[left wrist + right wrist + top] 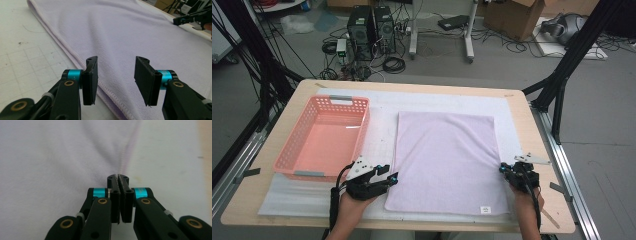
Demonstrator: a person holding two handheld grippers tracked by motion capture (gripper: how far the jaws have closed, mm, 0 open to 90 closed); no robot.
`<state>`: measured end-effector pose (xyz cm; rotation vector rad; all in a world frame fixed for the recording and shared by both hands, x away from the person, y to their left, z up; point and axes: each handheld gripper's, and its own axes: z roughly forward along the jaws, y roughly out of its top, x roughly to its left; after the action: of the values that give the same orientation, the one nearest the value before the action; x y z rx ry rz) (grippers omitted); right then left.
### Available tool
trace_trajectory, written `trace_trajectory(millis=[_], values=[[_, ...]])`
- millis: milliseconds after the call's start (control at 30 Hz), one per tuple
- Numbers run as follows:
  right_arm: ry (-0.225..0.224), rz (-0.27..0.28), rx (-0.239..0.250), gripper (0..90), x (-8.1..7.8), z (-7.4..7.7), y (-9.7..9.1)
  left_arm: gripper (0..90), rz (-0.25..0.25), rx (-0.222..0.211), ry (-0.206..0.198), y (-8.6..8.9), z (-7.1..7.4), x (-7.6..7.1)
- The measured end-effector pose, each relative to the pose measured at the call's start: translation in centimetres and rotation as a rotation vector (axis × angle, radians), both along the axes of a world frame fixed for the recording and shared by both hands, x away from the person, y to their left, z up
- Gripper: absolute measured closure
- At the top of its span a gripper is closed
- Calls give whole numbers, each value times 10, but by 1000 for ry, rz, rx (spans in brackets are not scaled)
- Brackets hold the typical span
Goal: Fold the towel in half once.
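- A lilac towel [446, 162] lies flat on the white mat [382, 135] that covers most of the wooden surface [542, 150]. It sits right of centre, with its near edge close to the surface's near edge.
- A small white label [485, 209] is sewn at the towel's near right corner.
- The left tool [393, 177] rests low at the towel's left edge, towards the near left corner of the cloth.
- In the left gripper view its jaws stand about half open. The towel's stitched hem [75, 56] runs under the gap, and nothing is pinched between the pads.
- The right tool [503, 169] is at the towel's right edge, roughly level with the left one.
- In the right gripper view its jaws are pressed together. The towel's hem [128, 150] runs straight up to their tips, with the cloth drawn into a slight ridge there.
- Whether a fold of the edge is caught between the pads cannot be told for sure. The tips sit right on it.
- A pink plastic basket [357, 131] stands on the left half of the surface, just left of the towel and apart from it. Its near corner is close to the left tool.
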<state>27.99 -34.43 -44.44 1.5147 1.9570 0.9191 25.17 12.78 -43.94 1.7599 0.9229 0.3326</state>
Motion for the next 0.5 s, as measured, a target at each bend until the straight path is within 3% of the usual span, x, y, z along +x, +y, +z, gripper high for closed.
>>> trace_trajectory(millis=[100, 200, 267, 367, 500], values=[[13, -19, 51, 859, -4, -4, -8, 533, 8, -3, -3, 2, 0, -2], [-17, -19, 58, 587, -10, -2, -9, 495, 18, -5, 1, 4, 1, -2], [-38, -15, 81, 554, -14, 3, -13, 479, 19, -15, -3, 5, 2, -2], [-67, 20, 107, 488, -25, 11, -18, 451, 14, -22, -11, 6, 3, -2], [-118, 110, 73, 385, -39, 19, -17, 413, 15, -39, -22, 7, 5, -1]])
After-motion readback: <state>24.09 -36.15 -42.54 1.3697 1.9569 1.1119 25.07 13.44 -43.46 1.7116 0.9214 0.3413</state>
